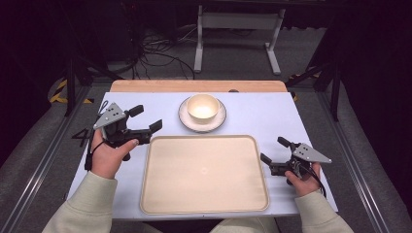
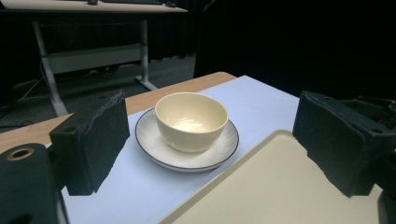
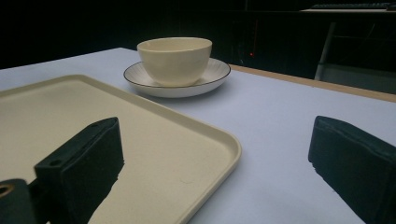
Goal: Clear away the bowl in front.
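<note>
- A person's left gripper (image 1: 145,118) hangs above the table's left side with its jaws spread wide and nothing between them, aimed at a cream bowl (image 1: 202,107) that sits in a white saucer with a dark rim line (image 1: 185,119).
- From that gripper the bowl lies ahead and to the right, near but apart; in the left gripper view the bowl (image 2: 191,120) stands centred between the two black jaws, so a straight advance looks likely to bring them around it.
- The bowl is round, with no long axis to line up on.
- The right gripper (image 1: 274,149), likewise released and empty, rests low by the right edge of a beige tray (image 1: 204,194); the bowl lies farther from it, ahead and to the left past the tray's corner, making the left hand the nearer.
- The bare tray lies just in front of the saucer, on a pale blue table cover (image 1: 262,111) over a wooden top.
- Beyond, a dark room shows grey floor, loose cables and a white table frame (image 1: 238,29).
</note>
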